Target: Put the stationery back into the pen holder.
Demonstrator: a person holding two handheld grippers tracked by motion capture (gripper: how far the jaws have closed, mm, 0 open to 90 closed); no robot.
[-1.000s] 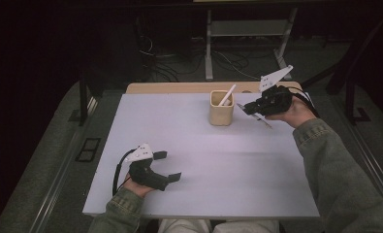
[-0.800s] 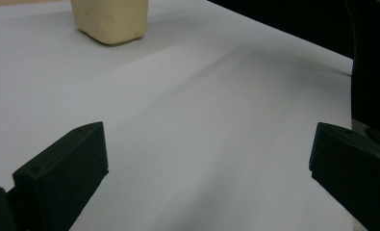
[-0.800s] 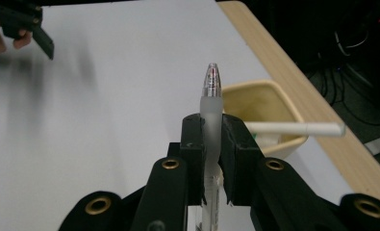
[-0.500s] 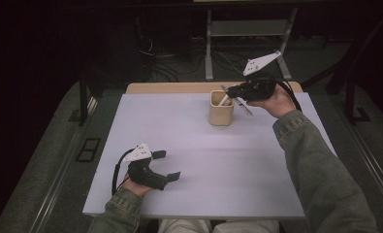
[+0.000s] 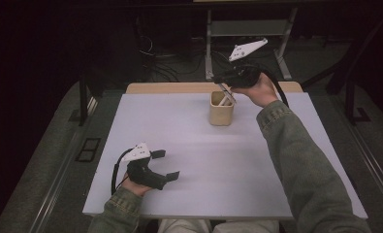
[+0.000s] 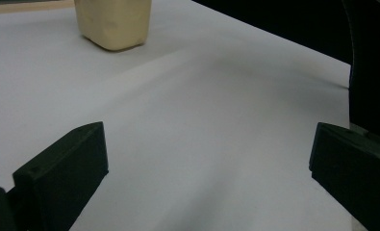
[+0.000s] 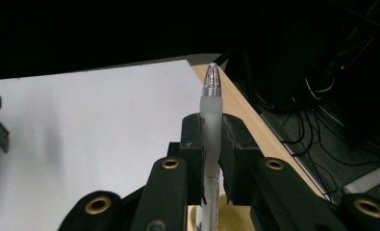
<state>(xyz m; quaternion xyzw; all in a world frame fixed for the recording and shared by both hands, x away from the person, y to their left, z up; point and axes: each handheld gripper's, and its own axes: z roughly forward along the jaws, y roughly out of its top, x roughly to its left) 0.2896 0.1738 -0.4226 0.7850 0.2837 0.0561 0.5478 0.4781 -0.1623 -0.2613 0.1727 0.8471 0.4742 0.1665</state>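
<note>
We see a pale, translucent pen [image 7: 210, 126] with a clear tapered tip and a silver band, pinched between the two black jaws of the right gripper [image 5: 226, 83] and pointing away from them. In the high view the pen [image 5: 226, 93] hangs slanted above the far side of the table, its lower end reaching down to the mouth of a small cream-coloured square holder [image 5: 221, 114]. The holder stands upright on the white tabletop [image 5: 203, 160] near the far edge, and a second light stick [image 5: 219, 100] leans inside it.
</note>
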